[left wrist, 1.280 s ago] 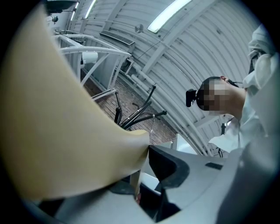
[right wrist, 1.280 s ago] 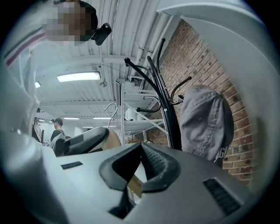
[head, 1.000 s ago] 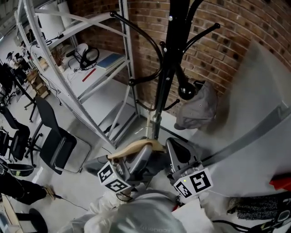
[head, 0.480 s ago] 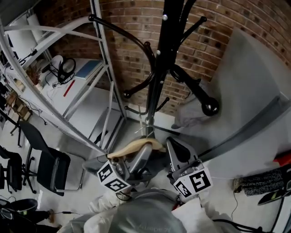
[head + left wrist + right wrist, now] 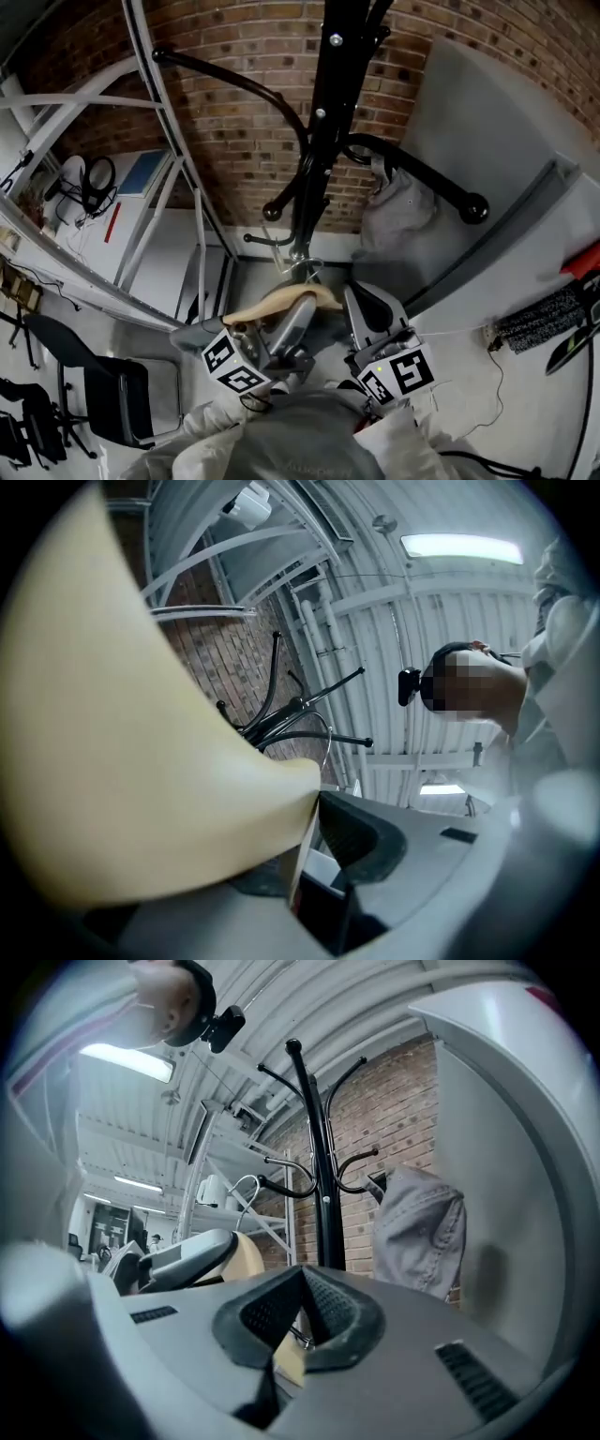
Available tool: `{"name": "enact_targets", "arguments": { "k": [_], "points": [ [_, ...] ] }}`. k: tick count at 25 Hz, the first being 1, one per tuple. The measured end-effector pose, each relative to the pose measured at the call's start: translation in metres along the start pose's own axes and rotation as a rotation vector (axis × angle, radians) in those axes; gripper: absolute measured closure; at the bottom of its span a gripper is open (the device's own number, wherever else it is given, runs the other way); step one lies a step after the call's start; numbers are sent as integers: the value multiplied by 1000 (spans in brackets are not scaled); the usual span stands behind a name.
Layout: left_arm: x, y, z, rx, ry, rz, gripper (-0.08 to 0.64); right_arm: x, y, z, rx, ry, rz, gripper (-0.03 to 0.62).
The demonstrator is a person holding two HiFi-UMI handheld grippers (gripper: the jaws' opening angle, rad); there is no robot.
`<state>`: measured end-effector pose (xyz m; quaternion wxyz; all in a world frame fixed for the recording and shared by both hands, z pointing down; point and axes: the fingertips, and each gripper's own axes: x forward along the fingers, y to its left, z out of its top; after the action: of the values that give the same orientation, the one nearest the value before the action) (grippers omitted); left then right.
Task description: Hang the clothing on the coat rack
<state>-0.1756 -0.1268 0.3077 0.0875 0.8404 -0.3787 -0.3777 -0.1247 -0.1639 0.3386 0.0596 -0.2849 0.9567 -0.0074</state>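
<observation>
The black coat rack (image 5: 323, 122) rises in front of the brick wall, straight ahead of both grippers. A grey garment (image 5: 394, 211) hangs from one of its right arms. A pale wooden hanger (image 5: 281, 302) with a wire hook (image 5: 298, 267) sits just below the rack's pole. My left gripper (image 5: 302, 309) is shut on the hanger (image 5: 141, 761). My right gripper (image 5: 354, 300) is shut beside it, and a sliver of the pale hanger (image 5: 289, 1358) shows between its jaws. Pale cloth (image 5: 300, 441) bunches under both grippers; its link to the hanger is hidden. The right gripper view shows the rack (image 5: 323, 1194) and the garment (image 5: 422, 1227).
Grey metal shelving (image 5: 159, 187) stands at the left with headphones and a blue book on a shelf. A dark office chair (image 5: 122, 403) is at the lower left. A grey panel (image 5: 487, 159) leans at the right, with a brush (image 5: 544, 319) beyond it.
The view has swung left to right across the room: the shelving slid left and the rack now stands centred. Both grippers keep their hold on the hanger.
</observation>
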Motion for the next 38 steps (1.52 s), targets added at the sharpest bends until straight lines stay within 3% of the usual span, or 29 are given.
{"name": "enact_targets", "arguments": {
  "k": [16,27,38],
  "points": [
    [-16,0,24,-157,105,-199,456,-21,32,3,-31,-21,-351,569],
    [-15,-1,35,-190,100,-233,456,-16,37,12,-52,-21,-378,569],
    [-1,-5,54,-147,78,-257,456,-11,29,33,-76,-59,-379,569]
  ]
}}
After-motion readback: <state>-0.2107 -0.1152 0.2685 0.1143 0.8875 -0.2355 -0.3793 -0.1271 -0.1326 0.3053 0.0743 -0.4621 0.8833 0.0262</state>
